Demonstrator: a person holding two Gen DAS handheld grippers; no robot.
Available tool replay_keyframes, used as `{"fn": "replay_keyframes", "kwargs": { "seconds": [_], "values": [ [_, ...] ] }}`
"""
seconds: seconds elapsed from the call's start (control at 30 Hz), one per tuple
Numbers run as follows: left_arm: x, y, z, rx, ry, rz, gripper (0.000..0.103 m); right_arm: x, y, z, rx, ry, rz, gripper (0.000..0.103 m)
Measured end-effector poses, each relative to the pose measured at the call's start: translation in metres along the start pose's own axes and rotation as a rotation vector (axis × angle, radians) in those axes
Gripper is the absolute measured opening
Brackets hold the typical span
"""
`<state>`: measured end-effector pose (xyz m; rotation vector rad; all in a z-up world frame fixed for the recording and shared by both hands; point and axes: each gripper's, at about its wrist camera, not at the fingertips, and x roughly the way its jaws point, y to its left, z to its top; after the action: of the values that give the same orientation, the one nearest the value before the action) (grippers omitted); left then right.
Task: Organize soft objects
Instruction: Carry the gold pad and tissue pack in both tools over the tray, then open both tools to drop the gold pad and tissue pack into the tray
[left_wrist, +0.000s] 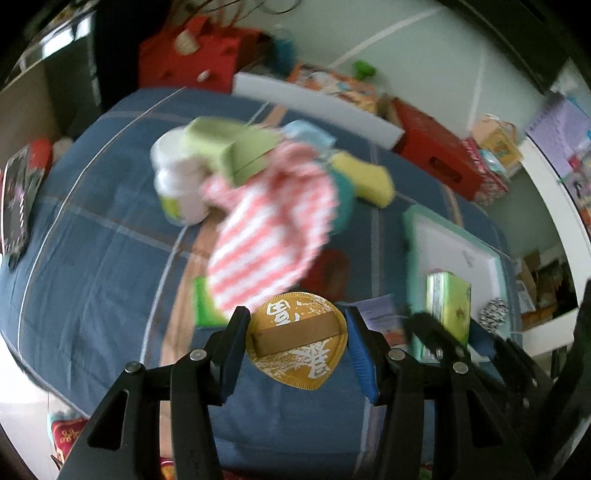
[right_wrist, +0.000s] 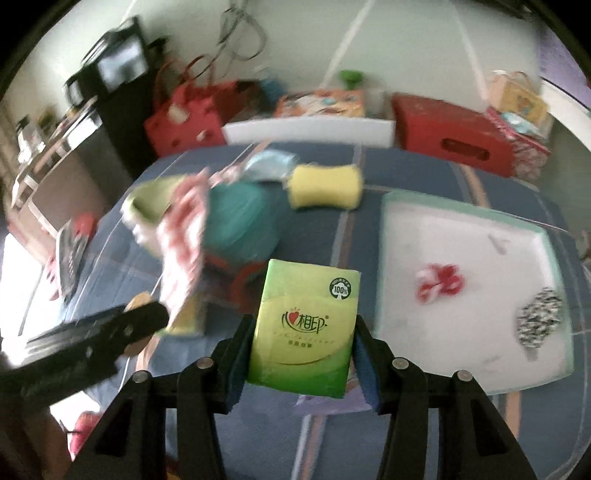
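A: While both claws are loaded, log the holdings. Item one?

B: Left gripper (left_wrist: 297, 341), pads pressed to the sides of a gold pouch (left_wrist: 297, 345), rounded, white lettering, a brown band across it. It looks clear of the bedspread (left_wrist: 92, 258).

A: Item two?

B: Right gripper (right_wrist: 301, 352), clamped on a green tissue pack (right_wrist: 304, 328), upright between the pads, gripped on its narrow sides so the printed face shows.

A: Destination?

B: Probably the white tray (right_wrist: 546, 236) with a teal rim, right of the pack. It already bears a red-and-white scrunchie (right_wrist: 439, 282) and a black-and-white one (right_wrist: 539, 317), well apart.

A: Remaining stock?

B: A heap near the bed's middle: striped cloth (left_wrist: 273, 229), yellow sponge (right_wrist: 325, 186), teal bundle (right_wrist: 236, 221), a green box (left_wrist: 236, 151) and white tubs (left_wrist: 177, 177). It is blurred, so overlaps are hard to sort.

A: Pose?

B: Both grippers tilt steeply down at the bed, side by side; each camera catches the other claw at its edge. My judgement: one item per hand, carried together to save a trip. The pouch is slim, so a loose pinch could let it slip.
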<state>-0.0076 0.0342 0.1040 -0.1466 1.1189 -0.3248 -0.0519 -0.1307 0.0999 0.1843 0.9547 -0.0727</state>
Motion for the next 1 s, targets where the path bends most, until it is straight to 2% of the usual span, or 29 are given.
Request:
{"fn": "replay_keyframes", "kwargs": {
  "seconds": [0.1, 0.23, 0.37, 0.53, 0.73, 1.0],
  "values": [
    [-0.004, -0.032, 0.009, 0.065, -0.019, -0.022, 0.054, -0.006, -0.023, 0.013, 0.068, -0.025, -0.031, 0.053],
    [0.001, -0.066, 0.021, 0.142, -0.03, -0.03, 0.054, -0.016, -0.062, 0.031, 0.155, -0.056, -0.126, 0.053],
    [0.01, -0.096, 0.034, 0.205, -0.045, -0.045, 0.054, -0.015, -0.102, 0.042, 0.263, -0.061, -0.139, 0.053],
    [0.04, -0.134, 0.05, 0.278, -0.033, -0.062, 0.054, -0.002, -0.138, 0.054, 0.333, -0.042, -0.211, 0.053],
    [0.088, -0.168, 0.062, 0.362, 0.003, -0.068, 0.054, 0.027, -0.175, 0.062, 0.405, -0.004, -0.258, 0.053],
    [0.126, -0.201, 0.067, 0.451, -0.042, -0.083, 0.054, 0.046, -0.217, 0.052, 0.52, 0.017, -0.306, 0.053]
  ]
}}
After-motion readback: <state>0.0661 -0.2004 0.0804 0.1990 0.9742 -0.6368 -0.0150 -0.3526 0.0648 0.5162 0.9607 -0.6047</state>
